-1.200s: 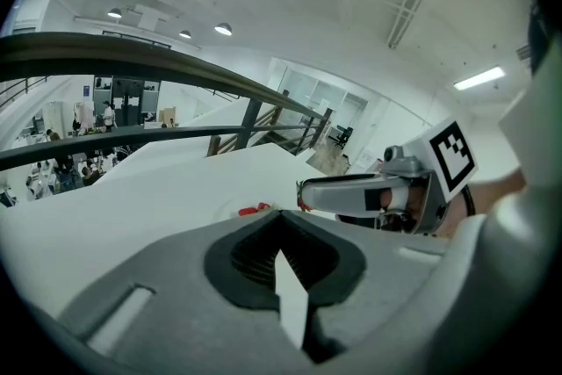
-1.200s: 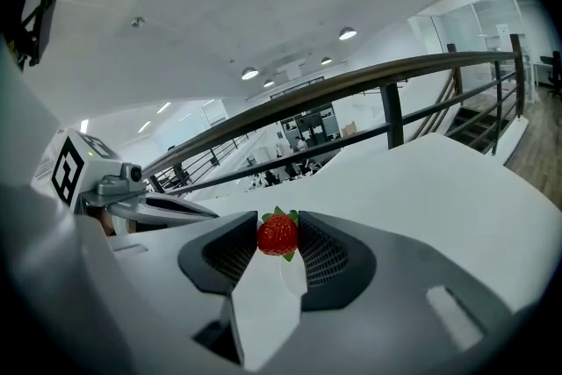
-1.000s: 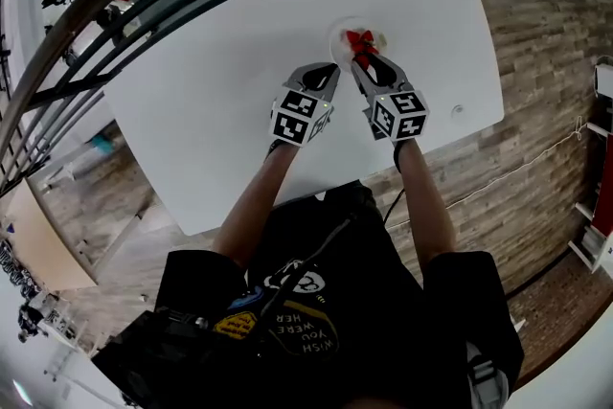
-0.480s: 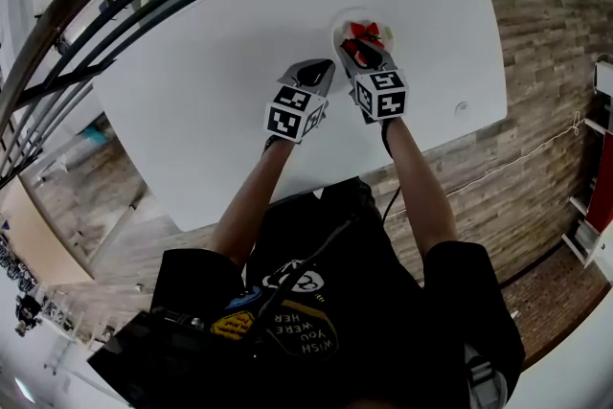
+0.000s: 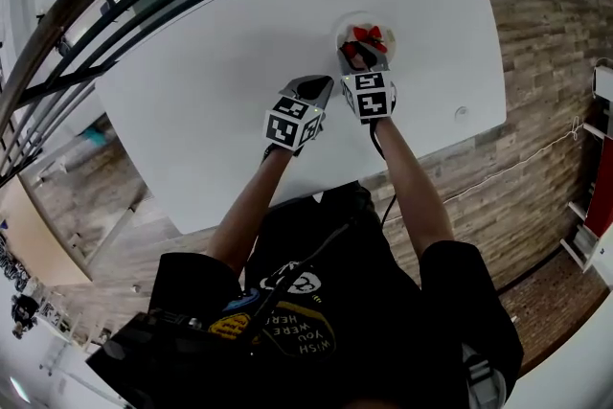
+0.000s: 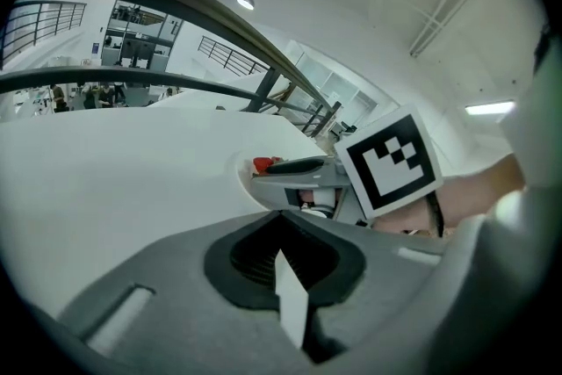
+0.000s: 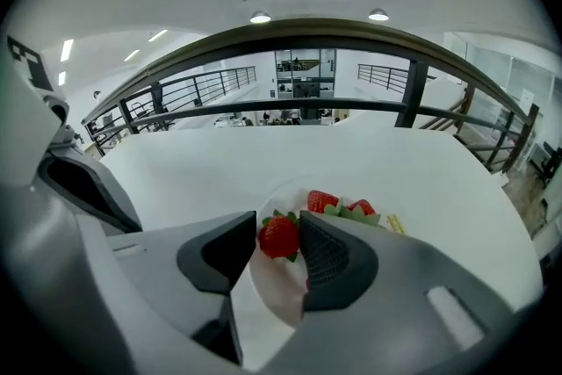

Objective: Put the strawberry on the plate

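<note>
A small white plate [image 7: 268, 299] lies on the white table [image 5: 211, 81], far of both grippers. Two strawberries [image 7: 322, 201] rest at its far side. A third strawberry [image 7: 279, 240] sits between the pads of my right gripper [image 7: 277, 228] just above the plate. The jaws are opening, and the pads still look to be against the fruit. From the head view the right gripper [image 5: 356, 58] reaches onto the plate [image 5: 381, 22]. My left gripper [image 5: 314, 89] lies just to its left, shut with nothing in it. The left gripper view shows its jaws [image 6: 281, 219] together.
A small yellow scrap [image 7: 393, 224] lies on the plate's right side. A dark railing [image 7: 299, 105] runs beyond the table's far edge. Wooden floor [image 5: 546, 62] shows to the right of the table.
My right gripper has swung in over the plate with the strawberry and now points straight at it. The left gripper has barely shifted.
</note>
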Demonstrator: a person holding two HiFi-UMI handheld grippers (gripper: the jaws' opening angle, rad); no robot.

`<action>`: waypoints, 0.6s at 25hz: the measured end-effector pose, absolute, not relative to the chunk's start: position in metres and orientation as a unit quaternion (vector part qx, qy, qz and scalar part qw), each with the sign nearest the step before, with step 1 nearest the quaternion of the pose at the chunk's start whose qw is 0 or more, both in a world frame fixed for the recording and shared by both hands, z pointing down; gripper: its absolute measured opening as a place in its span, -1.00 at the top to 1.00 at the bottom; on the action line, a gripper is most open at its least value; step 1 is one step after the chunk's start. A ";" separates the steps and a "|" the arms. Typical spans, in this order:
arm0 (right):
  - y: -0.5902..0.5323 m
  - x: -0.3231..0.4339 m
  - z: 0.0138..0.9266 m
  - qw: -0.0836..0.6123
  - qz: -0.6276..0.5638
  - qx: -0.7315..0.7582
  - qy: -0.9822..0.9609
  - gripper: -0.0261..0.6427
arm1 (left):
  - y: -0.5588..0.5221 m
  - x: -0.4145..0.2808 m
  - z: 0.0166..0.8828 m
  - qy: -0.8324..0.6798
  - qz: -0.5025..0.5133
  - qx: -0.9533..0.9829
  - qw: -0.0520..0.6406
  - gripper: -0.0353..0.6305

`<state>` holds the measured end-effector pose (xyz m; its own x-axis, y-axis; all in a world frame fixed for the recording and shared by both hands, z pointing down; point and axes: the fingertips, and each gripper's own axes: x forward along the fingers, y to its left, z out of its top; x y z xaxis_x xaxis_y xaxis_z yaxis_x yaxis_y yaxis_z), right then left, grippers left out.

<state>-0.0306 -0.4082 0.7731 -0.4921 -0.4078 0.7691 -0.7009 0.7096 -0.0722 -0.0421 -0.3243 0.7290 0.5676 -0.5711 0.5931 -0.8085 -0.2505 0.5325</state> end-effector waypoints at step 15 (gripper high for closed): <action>-0.444 0.012 0.708 0.271 0.202 0.415 -0.844 0.64 | -0.360 -0.037 0.693 -0.456 0.121 0.794 0.383 0.89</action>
